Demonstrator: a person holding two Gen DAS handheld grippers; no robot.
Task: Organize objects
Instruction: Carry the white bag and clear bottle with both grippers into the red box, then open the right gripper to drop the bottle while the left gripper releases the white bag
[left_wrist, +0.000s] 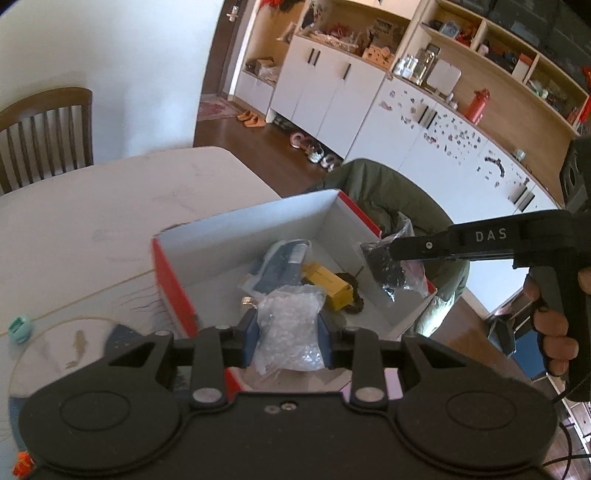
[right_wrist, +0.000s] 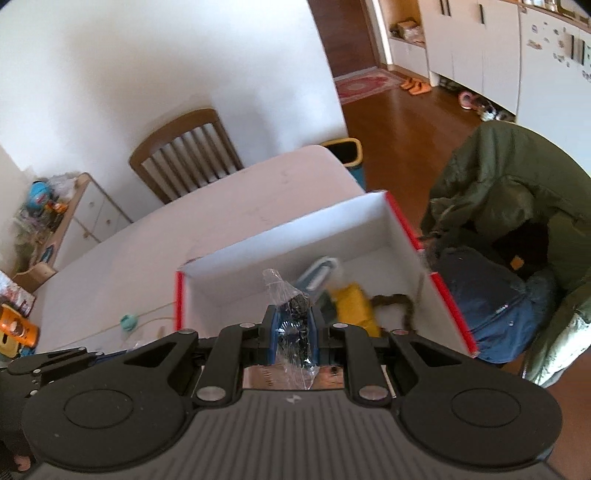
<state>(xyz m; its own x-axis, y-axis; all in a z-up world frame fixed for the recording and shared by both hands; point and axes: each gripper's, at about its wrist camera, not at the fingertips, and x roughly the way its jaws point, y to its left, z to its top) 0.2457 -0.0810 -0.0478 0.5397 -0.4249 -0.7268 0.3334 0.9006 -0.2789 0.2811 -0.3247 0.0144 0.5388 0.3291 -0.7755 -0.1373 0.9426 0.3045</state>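
An open red box with a white inside (left_wrist: 255, 229) (right_wrist: 295, 236) stands on the pale table. Inside lie a blue packet (left_wrist: 284, 264) (right_wrist: 317, 277), a yellow box (left_wrist: 328, 284) (right_wrist: 356, 304) and a dark brown item (left_wrist: 352, 291) (right_wrist: 400, 304). My left gripper (left_wrist: 287, 332) is shut on a clear bag of small white pieces (left_wrist: 290, 325), over the box's near edge. My right gripper (right_wrist: 293, 334) is shut on a clear bag of small black pieces (right_wrist: 293, 321) (left_wrist: 386, 267), held above the box's right side; a hand (left_wrist: 554, 321) grips its handle.
A wooden chair (left_wrist: 48, 125) (right_wrist: 188, 155) stands behind the table (left_wrist: 129, 192). A green jacket (left_wrist: 388, 199) (right_wrist: 517, 192) drapes a chair right of the box. A mint-green small object (left_wrist: 20, 328) (right_wrist: 128, 323) lies on the table at left. White cabinets (left_wrist: 332, 96) line the far wall.
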